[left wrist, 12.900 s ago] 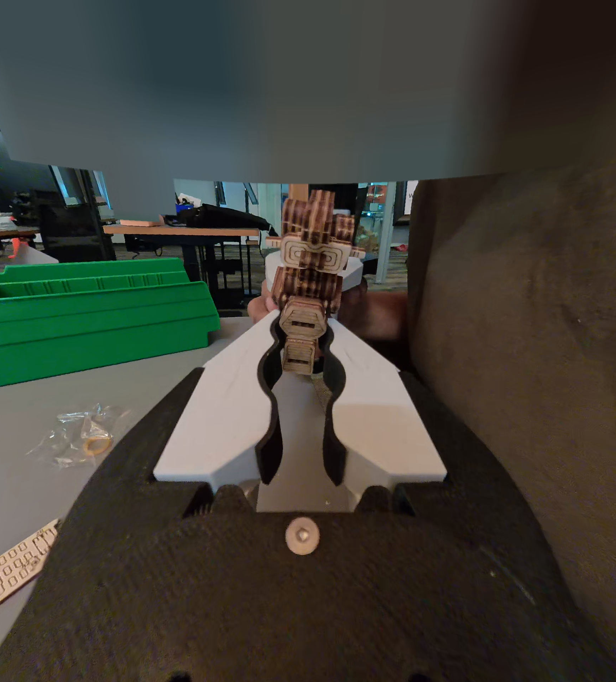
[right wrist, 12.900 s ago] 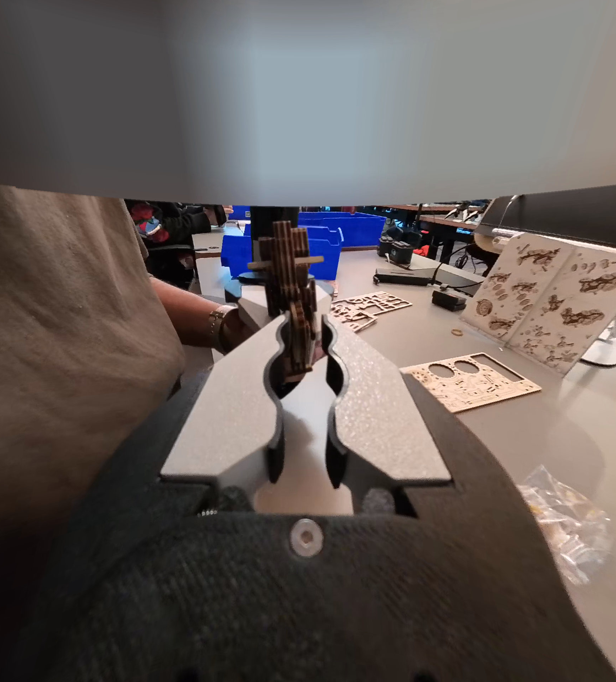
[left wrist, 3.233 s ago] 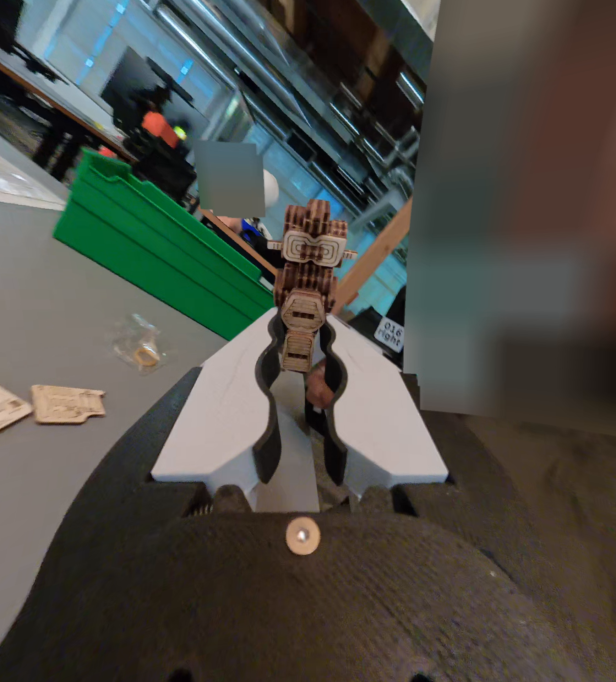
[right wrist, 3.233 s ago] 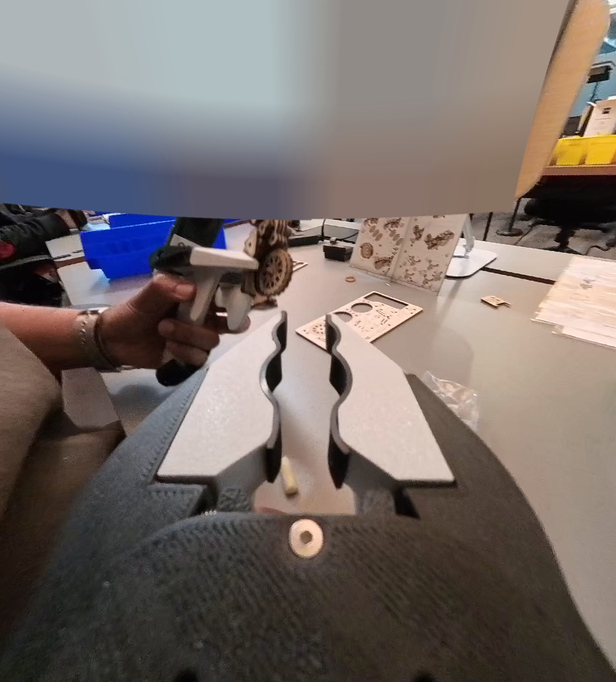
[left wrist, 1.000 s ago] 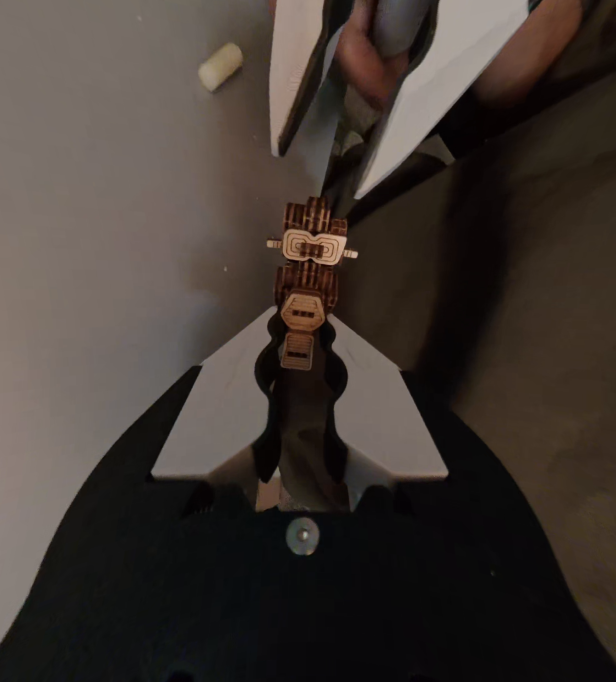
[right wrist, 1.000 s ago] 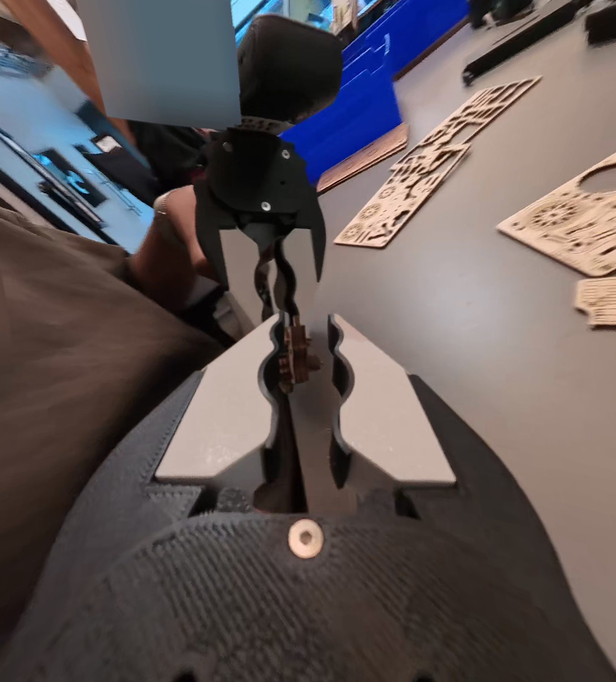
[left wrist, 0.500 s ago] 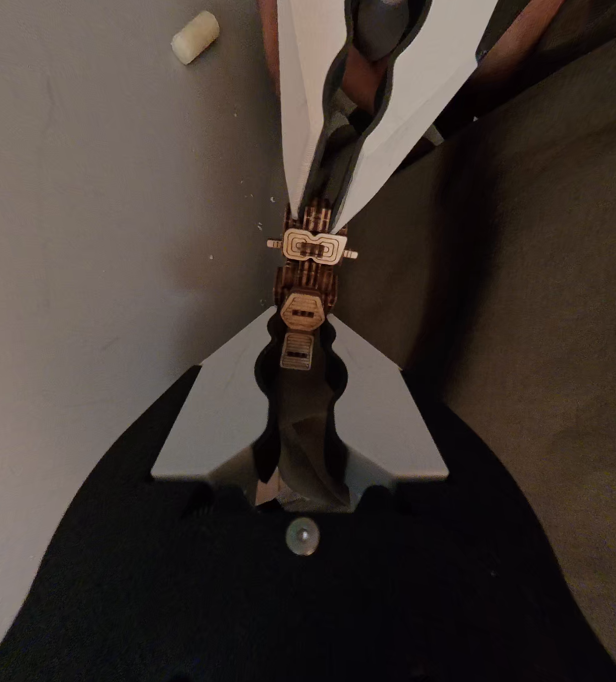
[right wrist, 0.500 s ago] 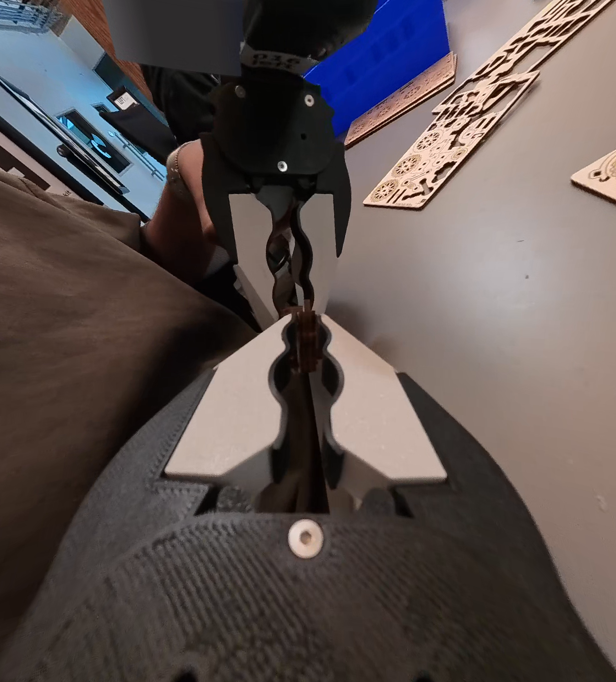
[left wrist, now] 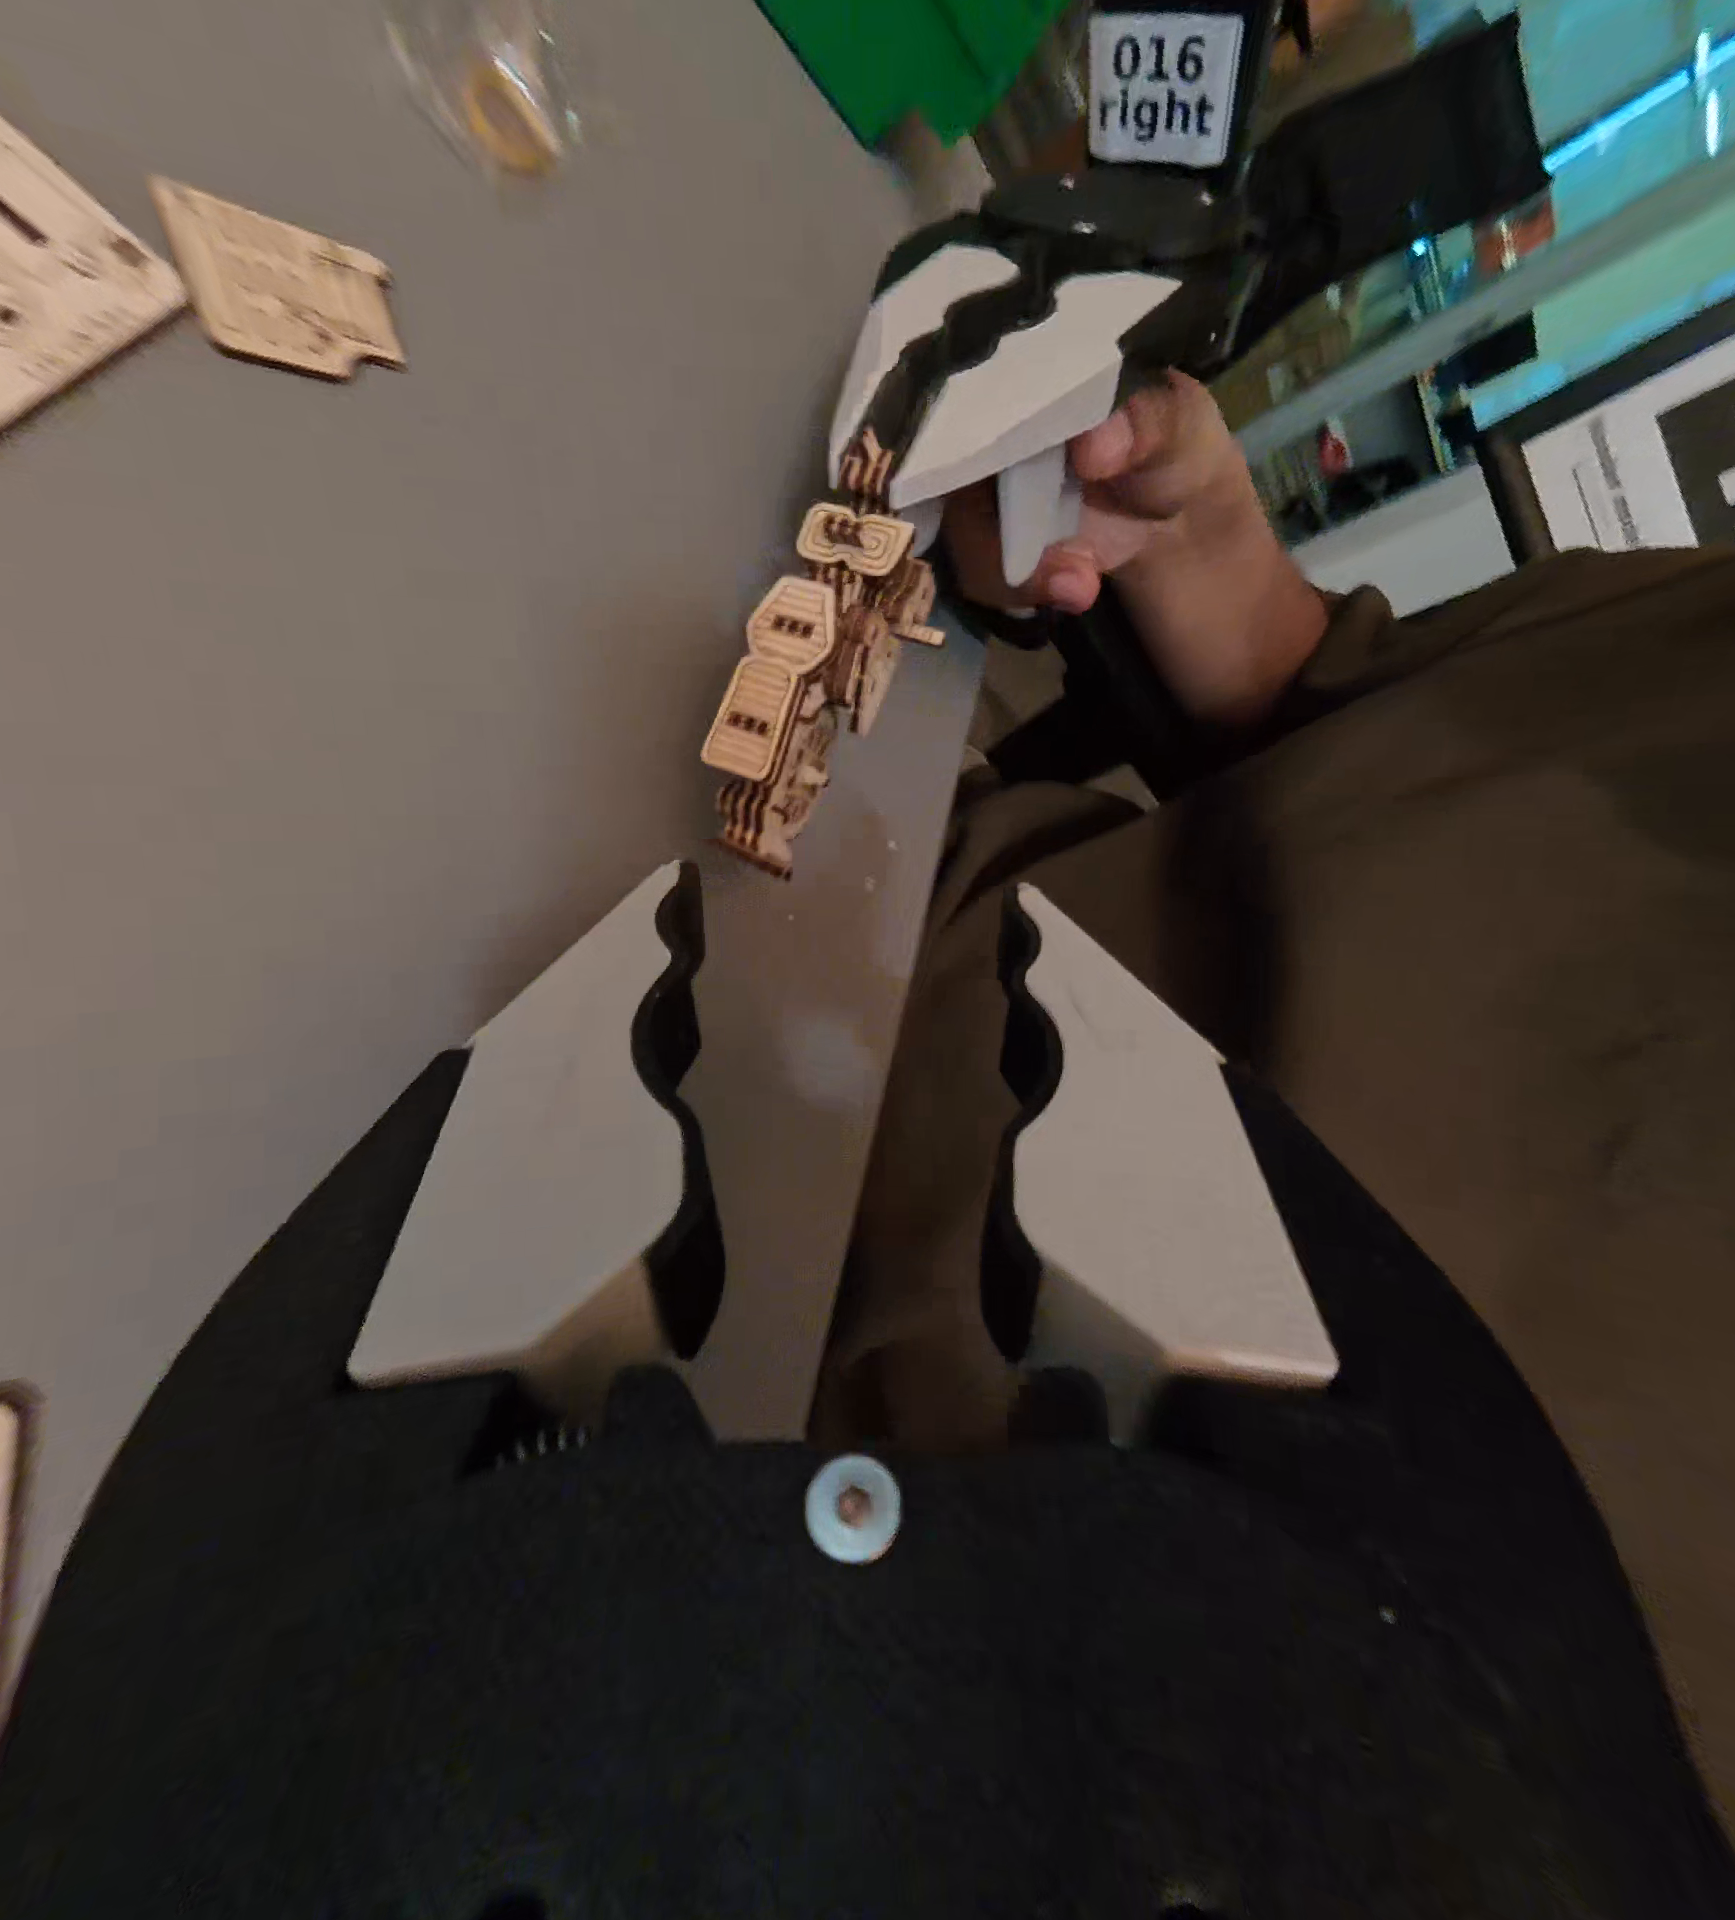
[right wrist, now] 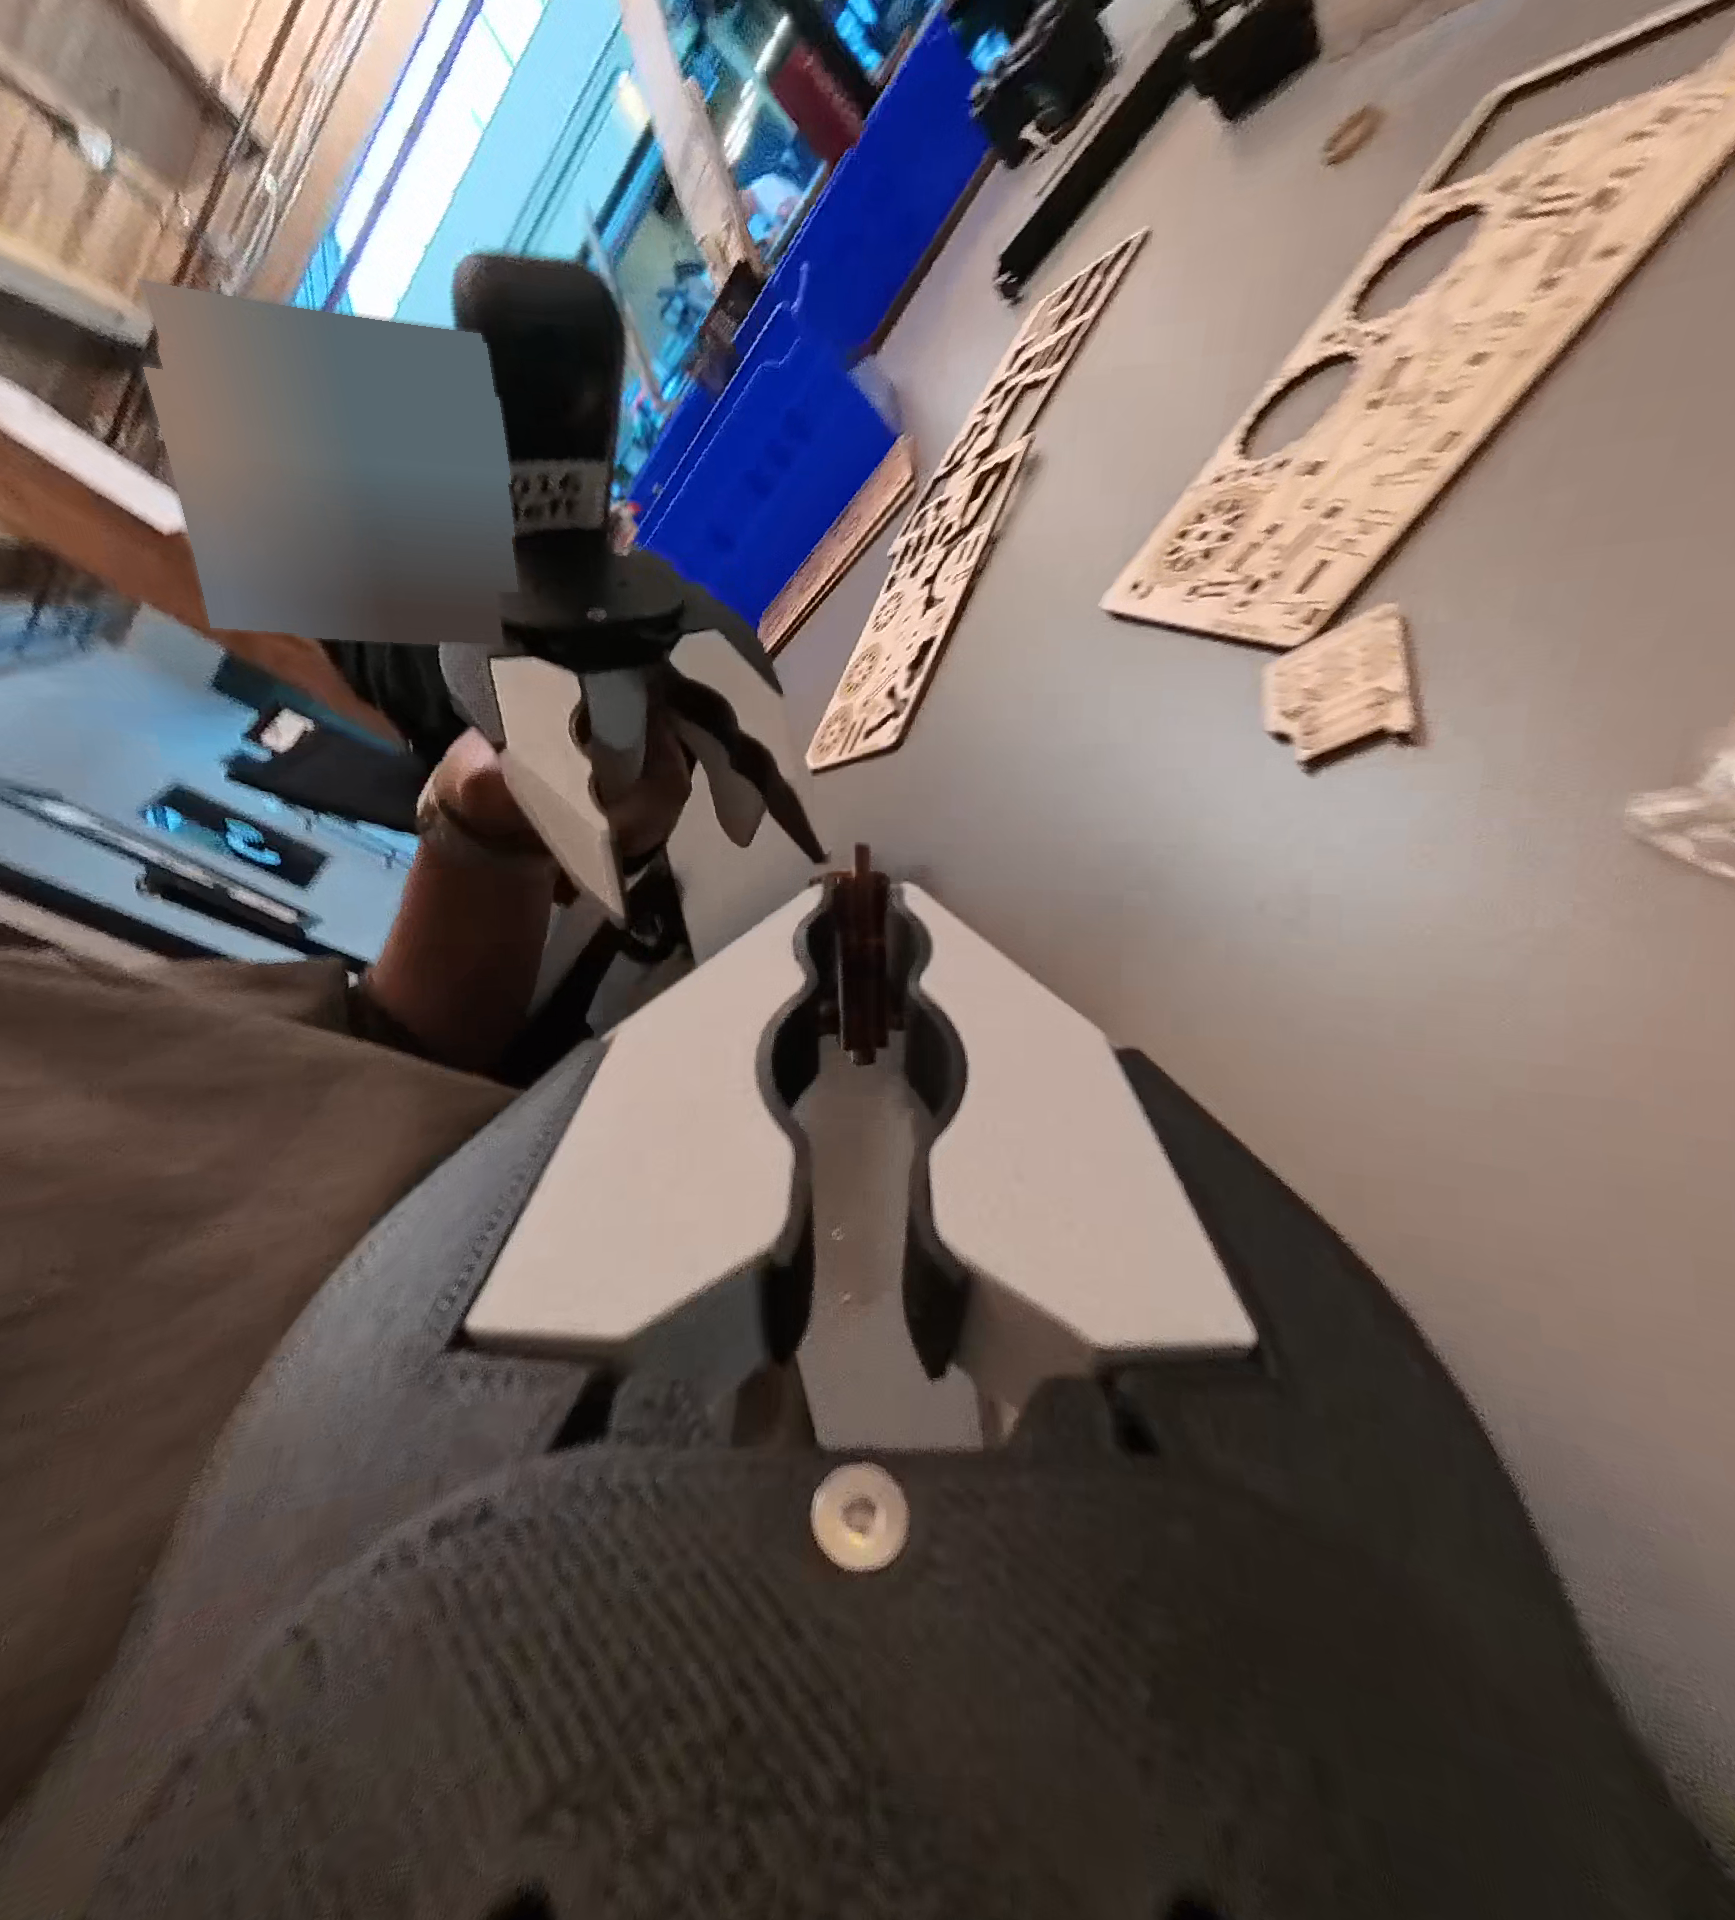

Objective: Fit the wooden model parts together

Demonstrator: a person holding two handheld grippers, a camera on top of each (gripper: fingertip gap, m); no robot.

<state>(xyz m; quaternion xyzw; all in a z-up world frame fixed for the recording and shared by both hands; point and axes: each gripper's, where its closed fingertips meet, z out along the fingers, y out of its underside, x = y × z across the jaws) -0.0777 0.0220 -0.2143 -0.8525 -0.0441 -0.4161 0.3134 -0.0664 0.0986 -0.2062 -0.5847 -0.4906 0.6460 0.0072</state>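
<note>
Hanging above the bench's near edge, the wooden model [left wrist: 821,665] is pinched by its top in the closed right claw [right wrist: 858,904]. The left claw [left wrist: 847,904] is spread wide and empty. A regrasp seems under way; a fresh part is needed next.

Layered pale wood model [left wrist: 813,665] w/ dark scorched edges; matt grey table [left wrist: 323,644]; matt white plastic fingers [left wrist: 551,1143]; rough black plastic gripper body [left wrist: 842,1662].

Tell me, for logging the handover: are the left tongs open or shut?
Open: the left tongs stand spread and empty, wooden model hanging from the right tongs.
</note>
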